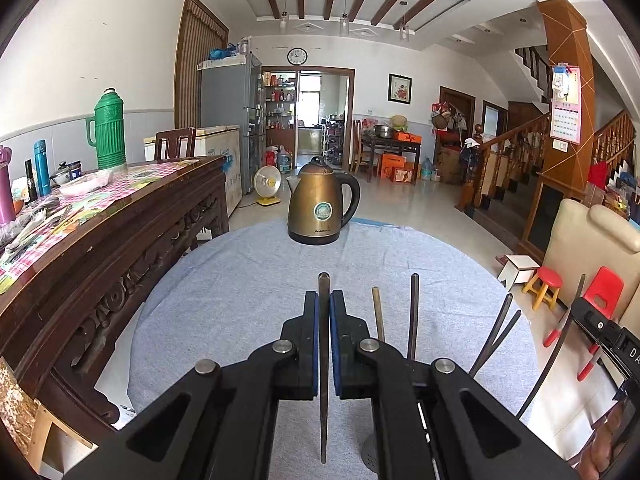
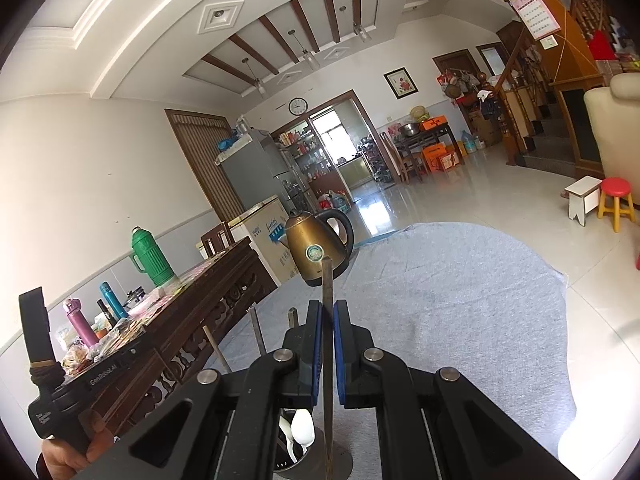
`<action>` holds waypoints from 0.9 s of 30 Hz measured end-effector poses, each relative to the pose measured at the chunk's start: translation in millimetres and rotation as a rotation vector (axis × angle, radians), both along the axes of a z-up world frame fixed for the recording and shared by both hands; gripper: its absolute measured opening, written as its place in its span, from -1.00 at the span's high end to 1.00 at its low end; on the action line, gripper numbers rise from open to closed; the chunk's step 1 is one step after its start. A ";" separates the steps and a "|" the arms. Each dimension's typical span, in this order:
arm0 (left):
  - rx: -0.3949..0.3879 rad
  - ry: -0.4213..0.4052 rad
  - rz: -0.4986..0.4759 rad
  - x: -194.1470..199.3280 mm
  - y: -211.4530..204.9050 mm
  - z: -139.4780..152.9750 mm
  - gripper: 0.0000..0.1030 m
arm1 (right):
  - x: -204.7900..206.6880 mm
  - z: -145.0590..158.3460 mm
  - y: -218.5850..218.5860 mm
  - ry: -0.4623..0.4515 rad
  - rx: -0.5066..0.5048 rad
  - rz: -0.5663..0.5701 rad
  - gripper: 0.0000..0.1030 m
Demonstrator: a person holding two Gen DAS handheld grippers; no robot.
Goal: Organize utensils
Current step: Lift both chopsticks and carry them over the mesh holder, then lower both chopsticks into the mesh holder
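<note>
Above the grey cloth [image 1: 240, 300], left gripper [image 1: 324, 312] clamped on a chopstick [image 1: 323, 360], right gripper [image 2: 327, 320] rolled sideways, clamping another chopstick [image 2: 328, 360].

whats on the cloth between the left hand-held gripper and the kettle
Nothing: in the left wrist view, bare grey cloth runs from the left hand-held gripper to the kettle.

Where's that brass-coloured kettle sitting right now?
The kettle stands upright at the far edge of the grey cloth, straight ahead of both grippers, with the long wooden sideboard to its left in both views.
</note>
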State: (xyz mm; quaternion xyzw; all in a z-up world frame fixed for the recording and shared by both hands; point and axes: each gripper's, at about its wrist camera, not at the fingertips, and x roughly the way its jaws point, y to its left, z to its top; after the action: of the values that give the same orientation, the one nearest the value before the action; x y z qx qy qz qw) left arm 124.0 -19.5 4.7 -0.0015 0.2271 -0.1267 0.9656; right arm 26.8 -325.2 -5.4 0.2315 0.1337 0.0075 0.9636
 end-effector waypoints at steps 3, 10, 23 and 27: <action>-0.004 0.003 -0.003 -3.6 -1.6 0.3 0.90 | -2.9 -0.3 -2.2 -0.004 0.008 0.004 0.88; -0.006 0.005 -0.002 -6.8 -2.6 -0.3 0.90 | -9.7 -1.4 -3.7 -0.012 0.022 0.001 0.87; -0.040 0.018 0.000 -26.4 -3.1 2.2 0.90 | -23.3 6.9 6.1 -0.051 0.034 0.011 0.87; -0.068 0.001 -0.007 -35.5 -0.3 11.0 0.90 | -29.4 11.2 7.8 -0.078 0.040 0.002 0.87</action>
State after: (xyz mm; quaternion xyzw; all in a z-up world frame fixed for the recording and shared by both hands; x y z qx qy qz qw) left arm 88.5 -19.8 15.7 -0.0338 0.2229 -0.1375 0.9645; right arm -2.6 -317.4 5.8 0.2501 0.0963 0.0203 0.9632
